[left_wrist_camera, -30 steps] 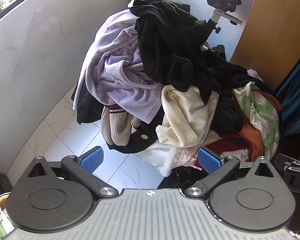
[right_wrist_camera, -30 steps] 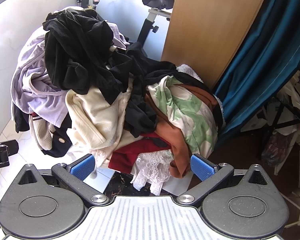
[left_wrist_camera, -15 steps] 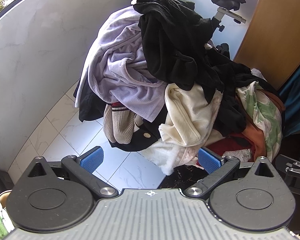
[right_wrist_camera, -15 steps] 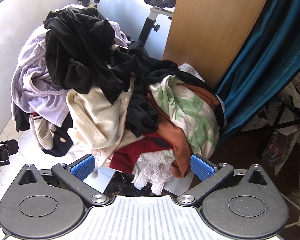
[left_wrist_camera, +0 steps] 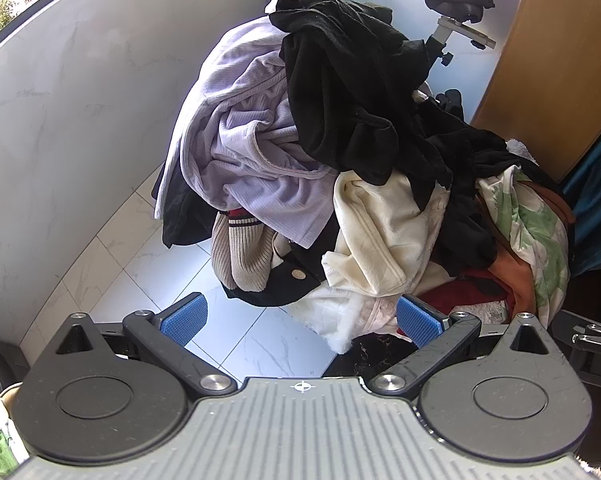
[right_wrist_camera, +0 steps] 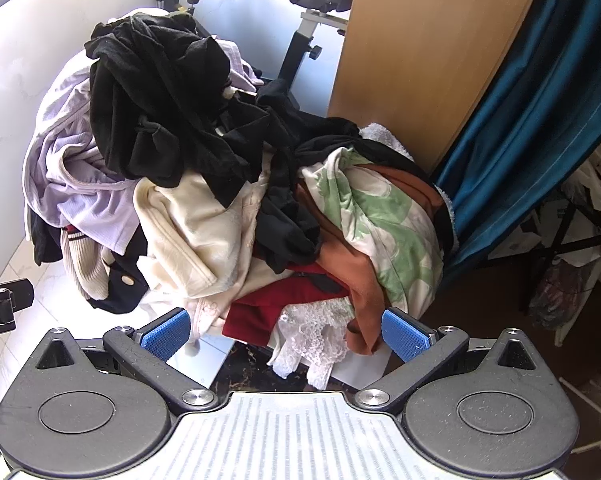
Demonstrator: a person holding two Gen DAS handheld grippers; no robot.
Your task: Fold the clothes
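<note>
A: Left wrist view: the left gripper [left_wrist_camera: 299,318] has its jaws spread and empty; the heaped pile of mixed clothes [left_wrist_camera: 360,168] lies ahead, apart from them; take one loose top piece, the black fleece garment [left_wrist_camera: 348,92].

B: Right wrist view: the right gripper [right_wrist_camera: 285,332] is likewise released, gripping nothing; the white lace cloth [right_wrist_camera: 312,336] hangs between its jaws, seemingly untouched; lift slowly, lest the pile slide.

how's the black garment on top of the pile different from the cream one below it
The black garment sits at the peak of the pile and drapes down; the cream garment lies lower, near the front. The black one overlaps the cream one's upper edge. The cream one shows a stitched hem band; the black one shows only folds. Both are crumpled, unfolded.
</note>
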